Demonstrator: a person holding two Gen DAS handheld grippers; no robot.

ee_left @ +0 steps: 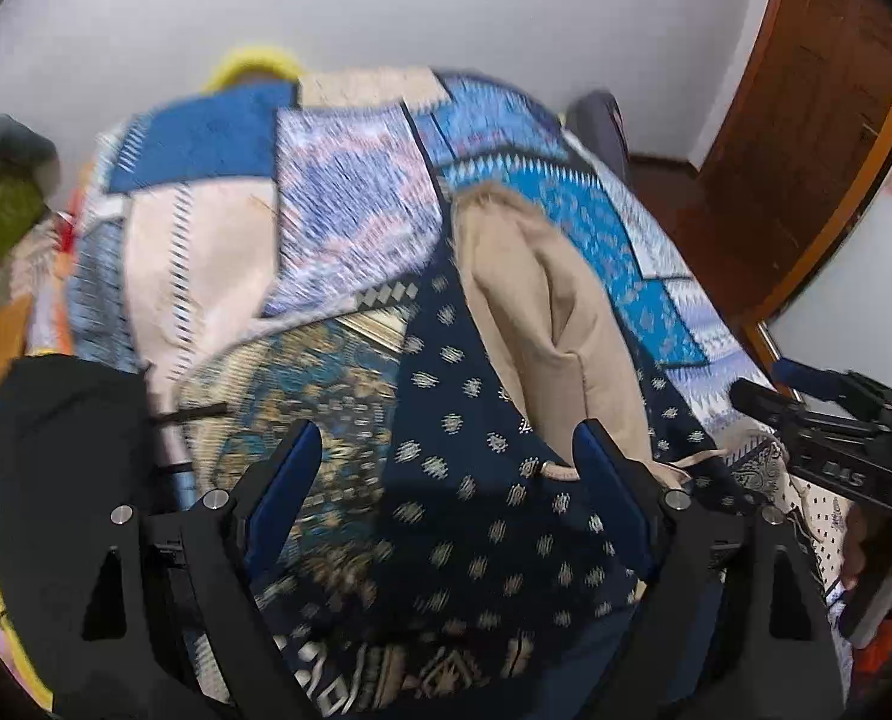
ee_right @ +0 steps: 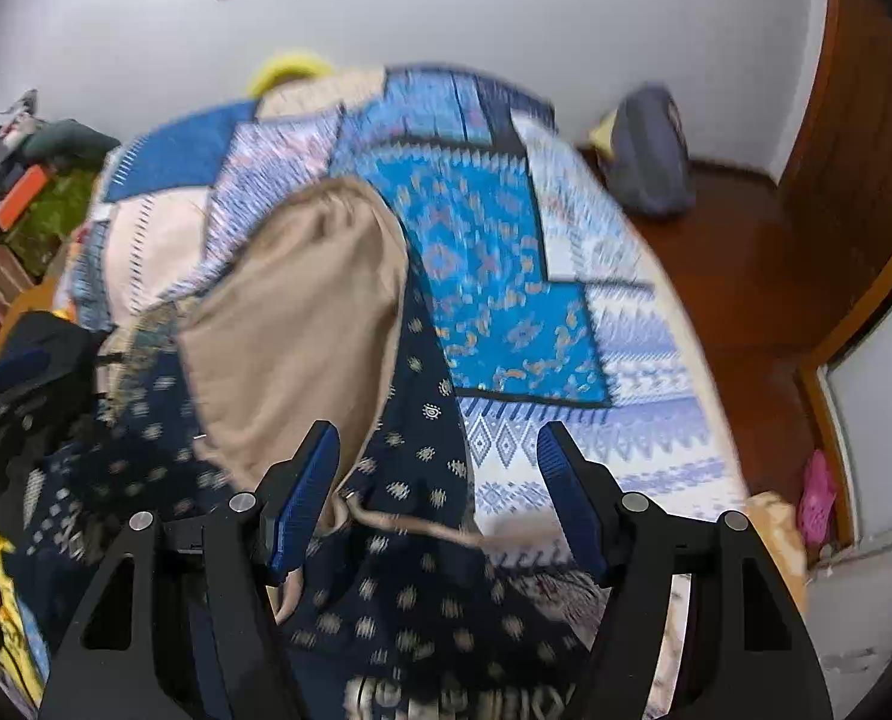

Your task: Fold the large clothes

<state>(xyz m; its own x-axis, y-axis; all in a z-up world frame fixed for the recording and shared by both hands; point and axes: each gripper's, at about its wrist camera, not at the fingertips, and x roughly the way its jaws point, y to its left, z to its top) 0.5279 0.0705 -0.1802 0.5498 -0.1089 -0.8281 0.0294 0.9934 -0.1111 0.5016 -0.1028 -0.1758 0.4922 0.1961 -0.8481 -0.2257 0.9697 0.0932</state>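
Note:
A beige garment (ee_left: 542, 300) (ee_right: 302, 324) lies folded lengthwise on a bed with a blue patchwork cover (ee_left: 350, 192) (ee_right: 482, 264). Its near end with a drawstring (ee_right: 410, 525) rests on the dark blue dotted patch. My left gripper (ee_left: 446, 429) hangs open over that patch, left of the garment's near end, with nothing between its fingers. My right gripper (ee_right: 439, 429) is open above the drawstring; its left finger (ee_right: 308, 480) is close to the garment's edge, and no pad presses on cloth. Each gripper shows at the edge of the other's view (ee_left: 836, 438) (ee_right: 20, 396).
A grey-blue bag (ee_right: 650, 150) sits on the wooden floor to the right of the bed, near a brown door (ee_right: 854, 120). Piled clutter (ee_right: 44, 204) lies left of the bed. A yellow object (ee_right: 290, 69) is at the bed's far end, pink shoes (ee_right: 818, 498) at the right.

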